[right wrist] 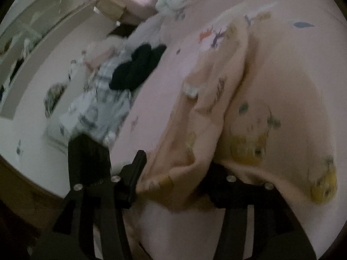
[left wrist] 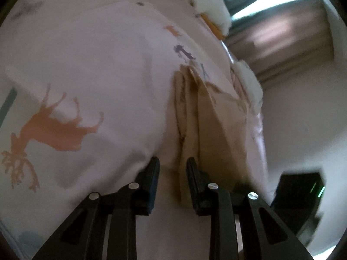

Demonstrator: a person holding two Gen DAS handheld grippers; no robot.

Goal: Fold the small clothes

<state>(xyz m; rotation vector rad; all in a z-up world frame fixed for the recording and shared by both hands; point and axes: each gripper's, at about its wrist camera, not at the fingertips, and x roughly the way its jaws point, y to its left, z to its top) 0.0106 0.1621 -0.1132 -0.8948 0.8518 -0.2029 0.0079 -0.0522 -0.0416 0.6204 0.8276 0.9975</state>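
Here both grippers' fingers (left wrist: 154,166) pinch the peach garment (right wrist: 216,112) (over pink bedsheet (left wrist: 91,69)).

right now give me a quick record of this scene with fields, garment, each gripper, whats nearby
garment: peach small garment with yellow prints, bunched on the pink animal-print sheet
left gripper: fingers apart, peach cloth between them, grip not certain
right gripper: peach cloth draped across it, one finger hidden, state unclear
nearby: black clothes and a pale printed clothes pile at the sheet's edge
fold progress: cannot tell, image blurred
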